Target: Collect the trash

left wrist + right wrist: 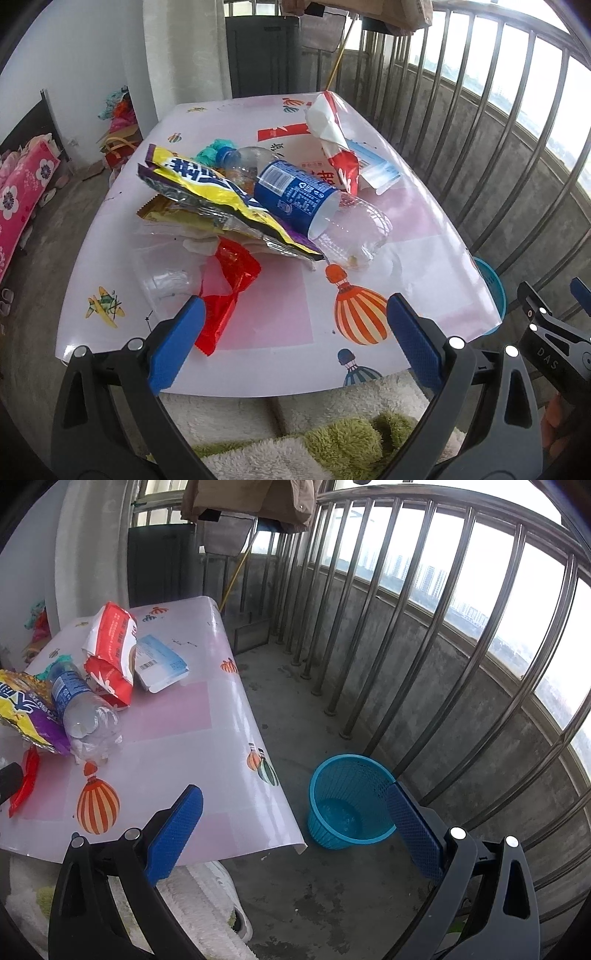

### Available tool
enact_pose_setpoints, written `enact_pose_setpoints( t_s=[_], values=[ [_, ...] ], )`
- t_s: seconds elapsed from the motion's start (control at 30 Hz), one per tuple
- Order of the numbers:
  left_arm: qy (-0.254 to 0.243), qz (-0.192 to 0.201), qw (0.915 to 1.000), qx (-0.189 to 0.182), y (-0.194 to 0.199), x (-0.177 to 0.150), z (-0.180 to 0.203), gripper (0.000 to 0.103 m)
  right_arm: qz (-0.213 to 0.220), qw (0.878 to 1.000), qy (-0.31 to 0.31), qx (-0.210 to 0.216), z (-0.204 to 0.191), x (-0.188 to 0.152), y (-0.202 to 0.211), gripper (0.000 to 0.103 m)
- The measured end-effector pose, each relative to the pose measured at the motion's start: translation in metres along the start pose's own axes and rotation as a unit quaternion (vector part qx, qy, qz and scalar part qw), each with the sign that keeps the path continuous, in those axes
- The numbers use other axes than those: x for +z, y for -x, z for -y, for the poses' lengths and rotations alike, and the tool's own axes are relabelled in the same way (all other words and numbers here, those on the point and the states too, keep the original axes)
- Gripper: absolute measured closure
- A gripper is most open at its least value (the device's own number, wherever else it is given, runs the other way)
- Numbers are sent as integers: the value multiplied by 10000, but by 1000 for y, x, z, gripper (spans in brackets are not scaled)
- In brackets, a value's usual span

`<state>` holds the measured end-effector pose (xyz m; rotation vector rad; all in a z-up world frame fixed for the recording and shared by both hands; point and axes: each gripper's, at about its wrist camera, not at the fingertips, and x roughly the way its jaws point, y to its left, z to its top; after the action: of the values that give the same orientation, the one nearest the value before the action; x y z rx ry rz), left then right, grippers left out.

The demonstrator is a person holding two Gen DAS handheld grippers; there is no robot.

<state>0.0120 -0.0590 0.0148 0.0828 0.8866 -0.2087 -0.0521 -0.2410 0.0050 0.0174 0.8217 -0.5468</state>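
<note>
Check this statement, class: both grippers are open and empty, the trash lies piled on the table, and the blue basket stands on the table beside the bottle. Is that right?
Not quite. The blue basket stands on the concrete floor beside the table, not on it; the right wrist view shows this. The rest holds: the left gripper and right gripper are open and empty, and the trash, including the bottle, lies piled on the table.

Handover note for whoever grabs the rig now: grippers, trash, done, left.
Left gripper: open, empty, near the table edge facing the pile.
Right gripper: open, empty, off the table's right corner.
On table: plastic bottle, yellow snack bag, red wrapper, red-white bag, blue-white packet.
Blue basket on the floor, no trash visible inside.
Done: nothing. Left: all.
</note>
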Motion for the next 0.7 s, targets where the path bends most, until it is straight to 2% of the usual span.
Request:
enact_pose_setpoints(
  t_s=[0.7],
  values=[
    [106,-96,9996,233,-7,-1,-8,9,-70,9999,28,89,-3,1,-6,6]
  ],
)
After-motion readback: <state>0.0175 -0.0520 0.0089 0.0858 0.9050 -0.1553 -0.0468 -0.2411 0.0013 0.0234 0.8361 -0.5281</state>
